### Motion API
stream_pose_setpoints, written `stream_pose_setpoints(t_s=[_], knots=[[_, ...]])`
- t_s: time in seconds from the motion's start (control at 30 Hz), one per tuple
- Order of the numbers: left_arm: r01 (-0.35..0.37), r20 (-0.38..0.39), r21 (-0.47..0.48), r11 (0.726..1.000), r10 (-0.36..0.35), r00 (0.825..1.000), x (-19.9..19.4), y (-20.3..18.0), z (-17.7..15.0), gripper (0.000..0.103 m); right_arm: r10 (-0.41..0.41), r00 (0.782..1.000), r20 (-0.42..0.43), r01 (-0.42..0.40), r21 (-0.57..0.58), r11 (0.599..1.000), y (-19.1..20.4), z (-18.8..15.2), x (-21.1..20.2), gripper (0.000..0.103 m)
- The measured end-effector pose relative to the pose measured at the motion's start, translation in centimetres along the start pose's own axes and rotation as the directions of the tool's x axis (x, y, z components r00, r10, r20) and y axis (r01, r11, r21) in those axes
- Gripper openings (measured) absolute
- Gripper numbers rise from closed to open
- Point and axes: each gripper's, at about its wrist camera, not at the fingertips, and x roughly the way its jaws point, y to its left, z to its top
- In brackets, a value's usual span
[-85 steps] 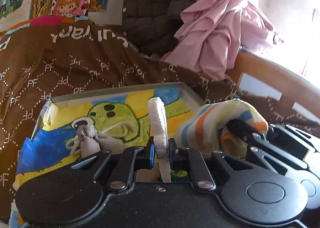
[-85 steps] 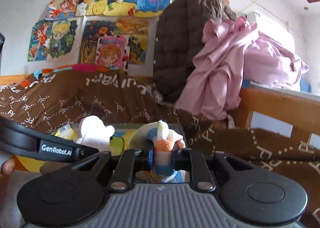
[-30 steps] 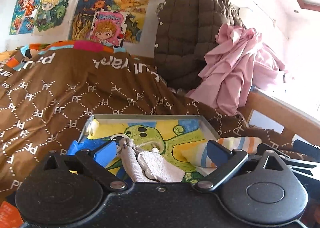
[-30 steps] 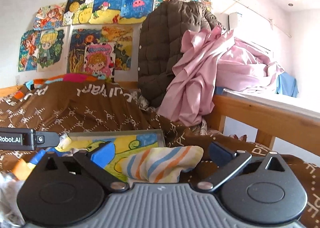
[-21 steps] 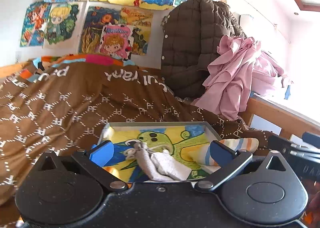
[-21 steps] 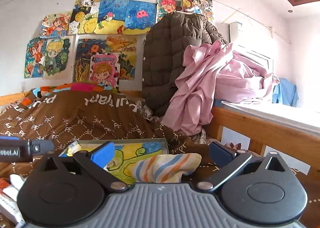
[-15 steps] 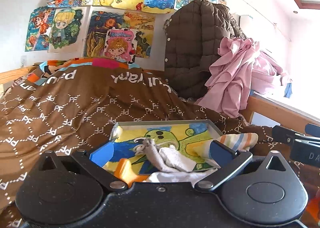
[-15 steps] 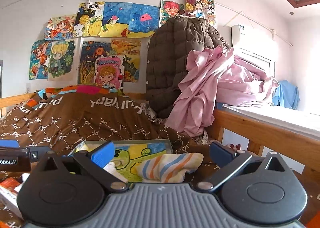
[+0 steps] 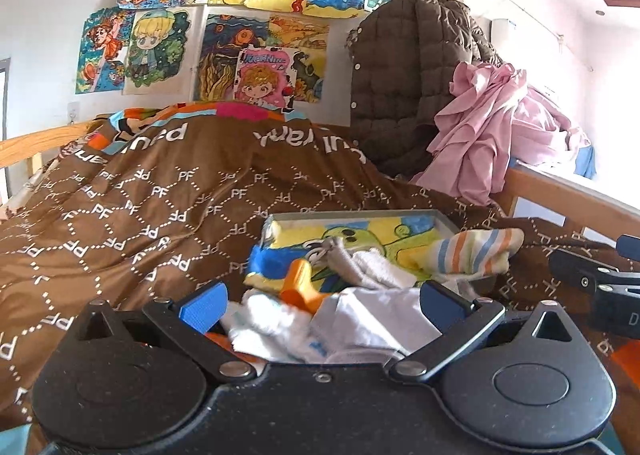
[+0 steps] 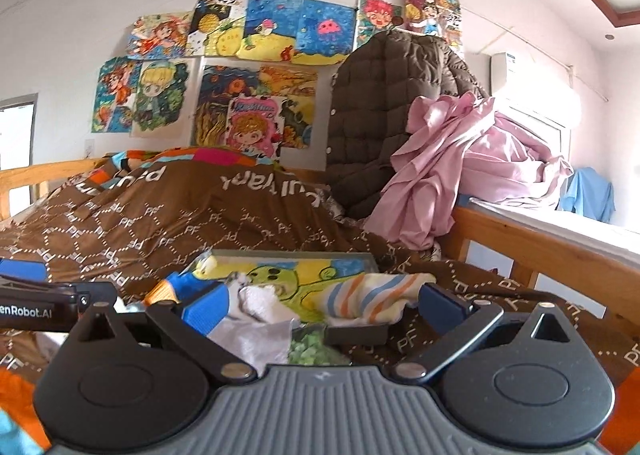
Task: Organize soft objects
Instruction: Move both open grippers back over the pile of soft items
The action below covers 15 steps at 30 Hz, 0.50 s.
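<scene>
With both sets of jaws spread wide and empty, the left gripper (image 9: 322, 301) hangs over a white cloth pile (image 9: 340, 325) at the near end of the painted tray (image 9: 360, 217) on the bed. A striped sock (image 9: 474, 253) droops over the tray's right corner, with a grey pouch (image 9: 342, 255) inside. Probably best for the right gripper (image 10: 322, 305) to pinch one layer mid-fold, so nothing snags.
</scene>
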Motion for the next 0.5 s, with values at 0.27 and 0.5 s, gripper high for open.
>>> stream_pose_setpoints(t_s=[0.27, 0.5], knots=[[-0.020, -0.038, 0.011, 1.000, 0.021, 0.999, -1.1, 2.0, -1.8, 0.102, 0.048, 0.998, -0.050, -0.046, 0.022, 0.999, 1.3, -1.0, -1.9, 0.103], [-0.031, -0.068, 0.008, 0.999, 0.031, 0.997, -1.4, 3.6, -3.2, 0.102, 0.075, 0.993, -0.088, -0.073, 0.033, 0.997, 2.1, -1.7, -2.6, 0.103]])
